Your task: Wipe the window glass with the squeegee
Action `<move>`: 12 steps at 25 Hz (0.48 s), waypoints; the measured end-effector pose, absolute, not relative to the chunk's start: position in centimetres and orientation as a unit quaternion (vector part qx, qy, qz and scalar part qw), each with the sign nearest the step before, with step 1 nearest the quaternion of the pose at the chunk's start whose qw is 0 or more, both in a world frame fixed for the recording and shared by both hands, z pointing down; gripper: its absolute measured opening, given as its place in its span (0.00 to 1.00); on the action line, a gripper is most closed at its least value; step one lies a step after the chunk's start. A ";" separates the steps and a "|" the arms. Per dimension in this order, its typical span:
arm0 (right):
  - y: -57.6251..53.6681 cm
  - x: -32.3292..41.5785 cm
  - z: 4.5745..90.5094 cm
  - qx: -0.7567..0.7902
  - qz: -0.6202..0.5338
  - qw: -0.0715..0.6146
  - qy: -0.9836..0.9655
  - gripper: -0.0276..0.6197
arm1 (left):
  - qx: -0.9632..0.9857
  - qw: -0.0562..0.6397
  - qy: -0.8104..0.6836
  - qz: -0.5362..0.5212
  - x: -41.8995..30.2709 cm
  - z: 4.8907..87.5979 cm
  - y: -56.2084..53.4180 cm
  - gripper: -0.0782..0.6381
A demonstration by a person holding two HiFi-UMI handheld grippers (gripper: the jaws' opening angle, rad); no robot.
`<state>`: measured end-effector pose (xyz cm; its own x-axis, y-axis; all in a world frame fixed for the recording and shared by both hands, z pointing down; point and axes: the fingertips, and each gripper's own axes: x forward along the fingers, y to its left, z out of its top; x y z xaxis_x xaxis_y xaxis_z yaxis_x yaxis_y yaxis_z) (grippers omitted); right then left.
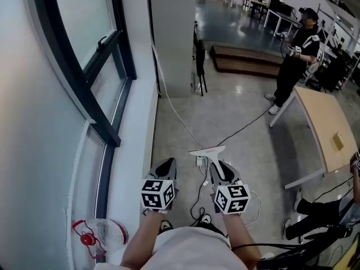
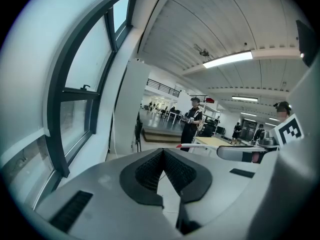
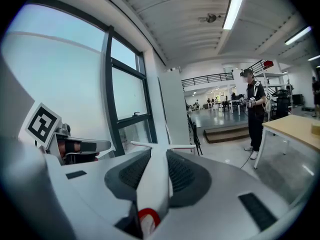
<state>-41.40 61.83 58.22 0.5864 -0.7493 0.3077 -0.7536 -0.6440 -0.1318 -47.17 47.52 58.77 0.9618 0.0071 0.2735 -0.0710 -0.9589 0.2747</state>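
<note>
A big open-plan office or lab hall: tall dark-framed windows [image 1: 84,10] line the left wall, and a glossy grey floor [image 1: 242,162] runs far back to rows of desks [image 1: 275,16]. Strip lights [image 2: 227,60] hang under a ribbed ceiling [image 2: 190,29]. Cables [image 1: 179,117] trail past a pale wooden worktop [image 1: 323,125] at the right.

No text readable; left gripper [image 1: 167,164] and right gripper [image 1: 217,165] bear only square markers [image 1: 157,194], apparently wordless.
</note>
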 end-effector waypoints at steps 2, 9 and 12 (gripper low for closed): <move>61.9 -41.4 58.3 0.891 0.170 0.006 -0.421 0.18 | 0.980 0.142 -0.015 0.137 -47.2 58.8 47.6 0.11; 62.2 -41.2 58.2 0.890 0.174 -0.008 -0.422 0.18 | 0.980 0.142 -0.012 0.138 -46.9 58.8 47.9 0.11; 62.3 -41.2 58.0 0.890 0.172 -0.009 -0.421 0.18 | 0.980 0.142 -0.012 0.139 -46.9 58.8 48.1 0.11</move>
